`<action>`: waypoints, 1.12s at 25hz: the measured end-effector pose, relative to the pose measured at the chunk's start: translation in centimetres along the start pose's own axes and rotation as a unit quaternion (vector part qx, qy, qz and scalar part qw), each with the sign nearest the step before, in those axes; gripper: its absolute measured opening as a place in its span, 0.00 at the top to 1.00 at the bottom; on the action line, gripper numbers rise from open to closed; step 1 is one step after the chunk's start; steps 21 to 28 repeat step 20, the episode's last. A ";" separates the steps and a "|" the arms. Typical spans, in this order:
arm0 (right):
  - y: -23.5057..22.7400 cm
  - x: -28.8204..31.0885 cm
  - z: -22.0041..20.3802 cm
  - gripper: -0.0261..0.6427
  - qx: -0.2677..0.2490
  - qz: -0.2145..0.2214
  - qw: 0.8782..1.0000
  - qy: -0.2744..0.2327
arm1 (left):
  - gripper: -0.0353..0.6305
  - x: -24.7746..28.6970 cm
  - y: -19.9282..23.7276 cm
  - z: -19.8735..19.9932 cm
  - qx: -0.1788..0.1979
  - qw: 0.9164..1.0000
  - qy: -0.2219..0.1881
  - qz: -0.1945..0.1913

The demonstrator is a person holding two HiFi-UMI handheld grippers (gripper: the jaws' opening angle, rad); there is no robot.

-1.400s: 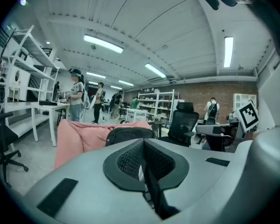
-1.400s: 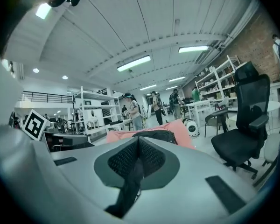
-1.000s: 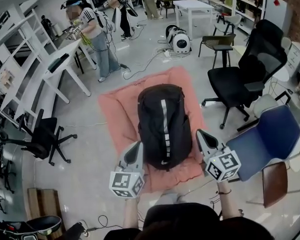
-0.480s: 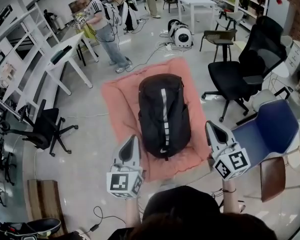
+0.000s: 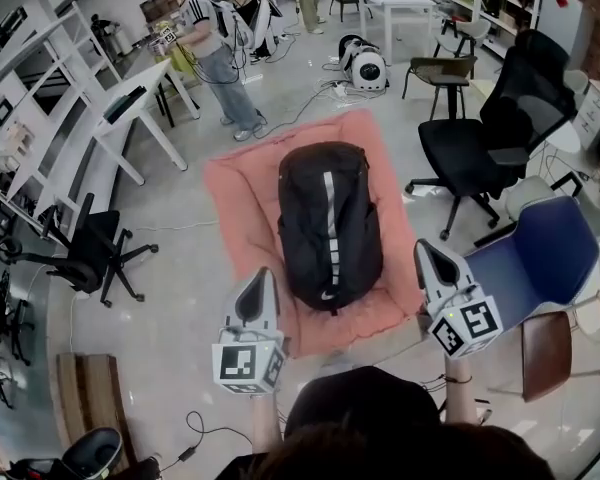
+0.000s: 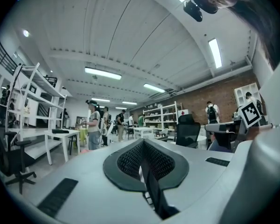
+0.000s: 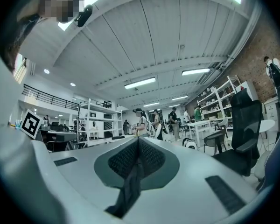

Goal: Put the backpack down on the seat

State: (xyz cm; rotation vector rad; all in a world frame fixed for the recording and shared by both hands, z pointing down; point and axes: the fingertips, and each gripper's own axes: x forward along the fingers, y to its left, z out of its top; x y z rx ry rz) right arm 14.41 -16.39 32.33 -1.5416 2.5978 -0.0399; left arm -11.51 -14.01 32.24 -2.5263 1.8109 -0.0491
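Backpack of smooth black fabric with a grey stripe down its rounded front (image 5: 330, 226) lies flat on a salmon-pink padded cushion (image 5: 238, 193) on the glossy grey floor (image 5: 180, 298) in the head view. The left gripper (image 5: 263, 280) and right gripper (image 5: 427, 252), pale grey wedges carrying marker cubes, hover near its lower end, apart from it. A blue moulded chair (image 5: 540, 253) stands to the right.

In the left gripper view, the dimpled black fingers (image 6: 128, 158) meet with nothing between them.

In the right gripper view, its fingers (image 7: 151, 157) are pressed together, likewise empty.
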 end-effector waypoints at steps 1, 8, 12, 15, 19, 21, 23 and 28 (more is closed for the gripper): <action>0.0 0.0 0.0 0.94 -0.001 0.000 1.000 0.000 | 0.93 -0.1 0.1 -0.1 0.000 1.000 0.002 0.001; -0.2 -0.2 -0.1 0.94 0.001 -0.003 1.000 0.000 | 0.93 -0.4 0.0 -1.0 -0.006 1.000 0.012 0.002; 0.1 -0.1 -0.3 0.94 0.001 -0.004 1.000 0.003 | 0.93 -0.7 0.2 -1.1 -0.008 1.000 0.014 -0.001; 0.1 -0.1 -0.5 0.94 0.004 -0.004 1.000 0.004 | 0.93 -0.8 0.3 -1.2 -0.006 1.000 0.015 0.000; 0.0 -0.2 -0.3 0.94 0.009 -0.004 1.000 0.003 | 0.93 -1.0 0.4 -1.2 -0.008 1.000 0.018 0.001; 0.0 -0.2 -0.3 0.94 0.011 -0.004 1.000 0.002 | 0.93 -1.0 0.5 -1.2 -0.008 1.000 0.019 0.002; 0.0 -0.2 -0.3 0.94 0.011 -0.004 1.000 0.002 | 0.93 -1.0 0.5 -1.2 -0.008 1.000 0.019 0.002; 0.0 -0.2 -0.3 0.94 0.011 -0.004 1.000 0.002 | 0.93 -1.0 0.5 -1.2 -0.008 1.000 0.019 0.002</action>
